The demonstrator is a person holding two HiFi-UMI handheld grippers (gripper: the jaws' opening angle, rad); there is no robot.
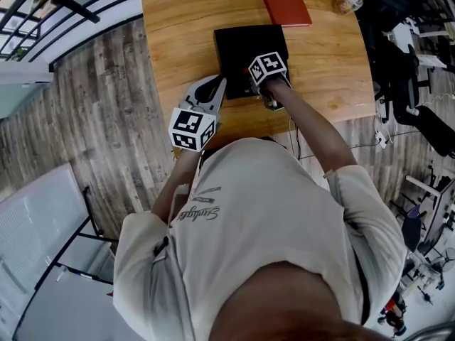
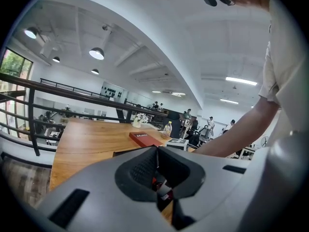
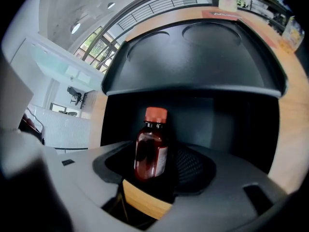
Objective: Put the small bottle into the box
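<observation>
At the near edge of the black box [image 1: 245,48] on the counter [image 1: 185,34], my right tongs [image 3: 157,167] are sitting released around the upright small bottle [image 3: 150,151], which is apparently resting inside already, my left tongs [image 2: 157,166] are hanging clenched and empty, and I'm reckoning on backing straight out without tipping it.

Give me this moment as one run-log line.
right claw: open, small brown orange-capped bottle upright between jaws | left claw: shut, empty | black box: on wooden table
</observation>
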